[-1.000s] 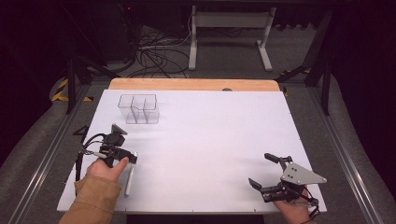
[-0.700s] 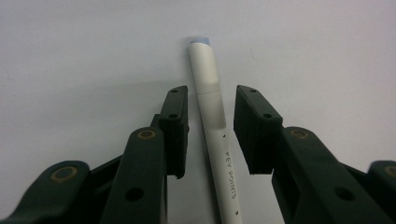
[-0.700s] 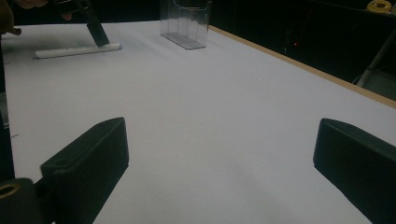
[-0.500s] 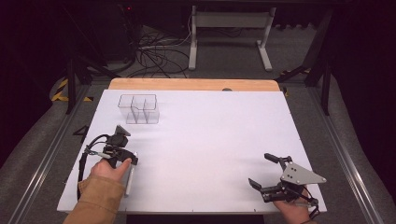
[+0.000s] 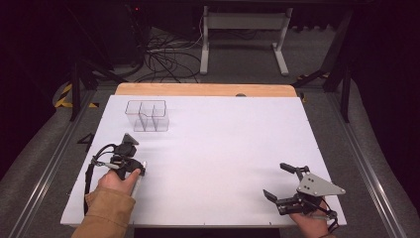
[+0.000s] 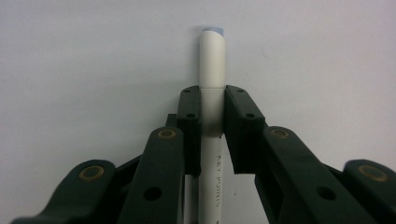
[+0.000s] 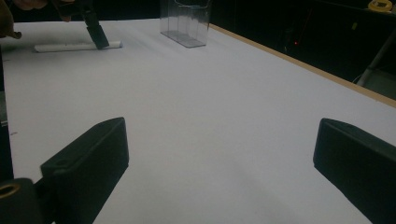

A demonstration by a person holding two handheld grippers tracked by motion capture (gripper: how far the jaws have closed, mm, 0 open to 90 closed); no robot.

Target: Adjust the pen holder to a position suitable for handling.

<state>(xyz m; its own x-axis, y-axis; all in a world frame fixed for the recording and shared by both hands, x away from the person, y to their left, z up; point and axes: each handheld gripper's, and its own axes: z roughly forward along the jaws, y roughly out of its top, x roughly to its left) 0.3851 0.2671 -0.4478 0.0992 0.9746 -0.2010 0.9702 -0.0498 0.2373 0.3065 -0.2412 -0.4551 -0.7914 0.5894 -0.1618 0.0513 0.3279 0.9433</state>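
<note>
A white marker lies flat on the white table, its capped end pointing away in the left gripper view. My left gripper is shut on the marker, one jaw pressed against each side of the barrel. From above, that gripper sits at the near left with the marker poking out beside the hand. My right gripper rests at the near right, open, with nothing between its jaws. In the right gripper view, the left gripper stands on the marker far off.
A clear plastic organizer with several compartments stands at the back left of the white table; it also appears in the right gripper view. A wooden strip runs along the far edge. Cables and a stand lie on the floor beyond.
My left gripper has shifted slightly nearer and settled over the marker, with the hand now covering most of it. The right gripper has not moved.
</note>
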